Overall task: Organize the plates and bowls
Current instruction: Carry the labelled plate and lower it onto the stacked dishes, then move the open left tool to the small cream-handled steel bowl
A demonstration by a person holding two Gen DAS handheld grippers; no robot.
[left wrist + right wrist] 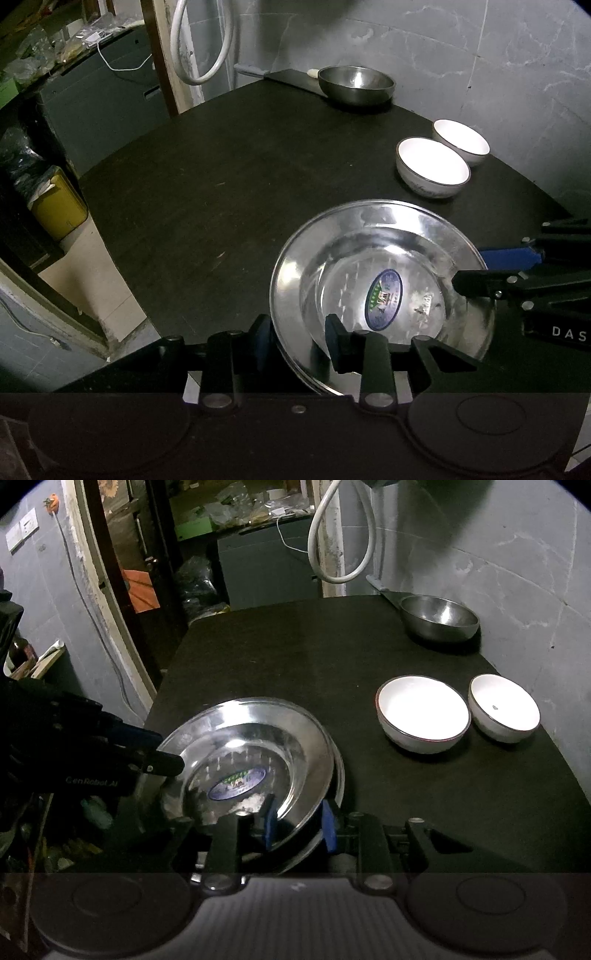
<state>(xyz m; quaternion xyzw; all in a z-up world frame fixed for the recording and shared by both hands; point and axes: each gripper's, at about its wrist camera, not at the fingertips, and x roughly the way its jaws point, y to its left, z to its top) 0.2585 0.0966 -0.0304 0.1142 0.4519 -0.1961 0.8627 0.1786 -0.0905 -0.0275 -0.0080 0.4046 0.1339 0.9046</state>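
Steel plate [380, 266] near the dark table's [221, 184] front edge, rim pinched between left gripper [299, 332] fingers and right gripper [299, 823] fingers, two white bowls [423, 712] just beyond, steel bowl [439, 618] farther back.

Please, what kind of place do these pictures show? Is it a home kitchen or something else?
Probably a home kitchen or utility corner, though not certainly. A dark table carries steel plates, a steel bowl and two white bowls, beside marbled wall tiles and a cluttered doorway.
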